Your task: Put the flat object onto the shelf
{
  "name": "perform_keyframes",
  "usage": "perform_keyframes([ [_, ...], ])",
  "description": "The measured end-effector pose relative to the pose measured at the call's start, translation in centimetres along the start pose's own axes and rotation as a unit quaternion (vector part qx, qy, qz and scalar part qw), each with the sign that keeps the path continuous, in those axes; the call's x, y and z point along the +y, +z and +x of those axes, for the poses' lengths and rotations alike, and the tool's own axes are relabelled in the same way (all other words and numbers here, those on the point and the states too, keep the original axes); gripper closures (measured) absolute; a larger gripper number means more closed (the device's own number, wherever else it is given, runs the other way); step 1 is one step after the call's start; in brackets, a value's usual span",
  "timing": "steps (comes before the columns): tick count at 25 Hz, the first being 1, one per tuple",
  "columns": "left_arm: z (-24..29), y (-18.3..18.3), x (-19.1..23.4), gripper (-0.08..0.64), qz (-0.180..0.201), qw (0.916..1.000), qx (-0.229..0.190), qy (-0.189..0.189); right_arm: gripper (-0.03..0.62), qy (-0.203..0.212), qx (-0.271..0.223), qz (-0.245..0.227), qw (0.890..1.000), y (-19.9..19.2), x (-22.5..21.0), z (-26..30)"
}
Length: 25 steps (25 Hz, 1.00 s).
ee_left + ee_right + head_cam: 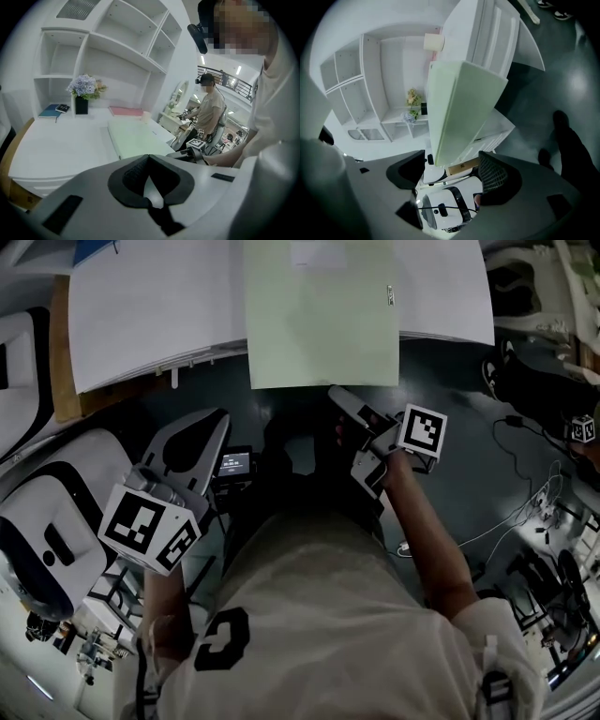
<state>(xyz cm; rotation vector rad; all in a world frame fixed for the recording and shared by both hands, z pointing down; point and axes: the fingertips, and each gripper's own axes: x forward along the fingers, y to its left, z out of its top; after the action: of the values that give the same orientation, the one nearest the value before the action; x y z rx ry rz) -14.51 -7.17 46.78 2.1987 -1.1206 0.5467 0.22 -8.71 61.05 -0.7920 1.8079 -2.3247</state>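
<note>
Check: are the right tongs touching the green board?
Apart. In the right gripper view, the tongs of the right gripper stand open, and background shows between each pad and the green board.

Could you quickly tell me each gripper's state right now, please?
Left gripper: closed, empty.
Right gripper: open; green flat object edge between its jaws, ungripped.

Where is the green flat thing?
Top middle of the head view, the green sheet lies on the white desk, sticking out over its front edge, just beyond the right gripper.
</note>
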Motion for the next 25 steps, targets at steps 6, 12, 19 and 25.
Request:
perform_keyframes([
  [6,0.0,-0.8,0.3,0.548,-0.008,1.0000,0.000,-0.004,0.233,0.013,-0.041,0.024,0.999,2.0,-1.7,0.6],
  [12,-0.7,-1.5,0.0,0.548,-0.016,0.9999,0.002,0.003,0.225,0.062,-0.068,0.044,0.995,3.7,-1.4,1.0],
  [19,-0.7,-2.5,0.5,0.546,-0.027,0.9995,0.002,0.017,0.225,0.110,-0.039,0.015,0.993,4.8,-1.6,1.4],
  [25,-1.6,-2.2,-0.8,0.548,-0.038,0.9991,-0.015,0.007,0.227,0.148,-0.035,-0.015,0.988,4.7,-0.6,1.8],
])
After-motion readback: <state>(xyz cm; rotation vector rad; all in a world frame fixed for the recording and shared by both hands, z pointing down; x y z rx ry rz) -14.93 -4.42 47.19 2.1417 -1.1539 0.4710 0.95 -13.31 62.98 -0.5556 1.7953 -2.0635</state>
